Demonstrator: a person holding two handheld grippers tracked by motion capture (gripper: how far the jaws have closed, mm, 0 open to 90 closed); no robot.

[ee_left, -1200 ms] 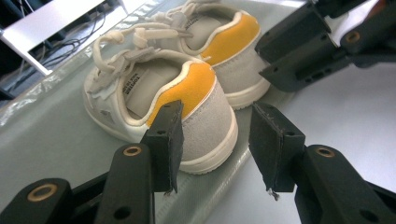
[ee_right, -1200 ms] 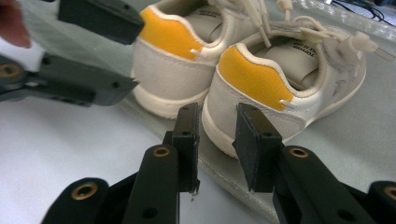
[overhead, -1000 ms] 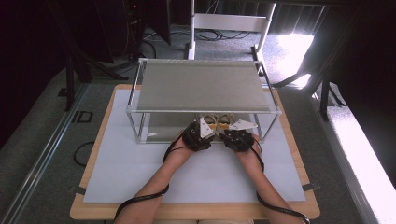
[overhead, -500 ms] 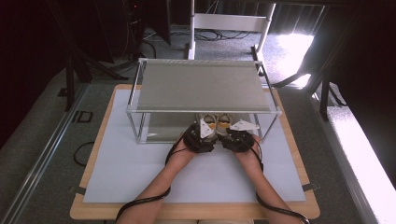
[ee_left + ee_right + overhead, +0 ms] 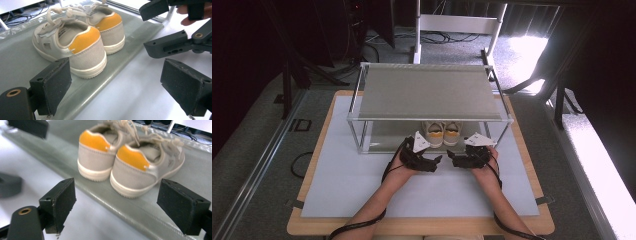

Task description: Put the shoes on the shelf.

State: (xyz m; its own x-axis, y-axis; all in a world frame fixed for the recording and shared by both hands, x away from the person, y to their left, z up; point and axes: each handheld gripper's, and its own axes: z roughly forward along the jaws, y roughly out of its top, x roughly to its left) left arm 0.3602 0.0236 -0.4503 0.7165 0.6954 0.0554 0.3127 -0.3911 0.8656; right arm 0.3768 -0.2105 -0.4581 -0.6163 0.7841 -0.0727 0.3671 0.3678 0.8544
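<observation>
Currently both tools are released: the left gripper point(image 5: 438, 161) and the right gripper point(image 5: 451, 159) have their jaws spread wide with nothing between the pads, and both have just been opening. In the high view they sit tip to tip on the pale table mat point(image 5: 337, 185), just in front of the rack's lower front edge, left hand point(image 5: 404, 162) and right hand point(image 5: 482, 165) behind them. The pair of small sneakers point(image 5: 442, 132) stands side by side on the lower shelf point(image 5: 384, 137) of the two-tier rack point(image 5: 427, 92), heels toward the person and close to that front lip, clear of both grippers. Shelf room is open to the left and right of the shoes; the top shelf overhangs them, so access is from the front. The left gripper view shows what the high view cannot: orange heel tabs, grey suede heels, white soles, the nearer left sneaker point(image 5: 72, 46) with its heel almost at the shelf edge, plus the other gripper's jaws at upper right. The right gripper view has the right sneaker point(image 5: 147, 163) nearer, the shoes touching or nearly so at the heels, and bare mat in front of the lip.
</observation>
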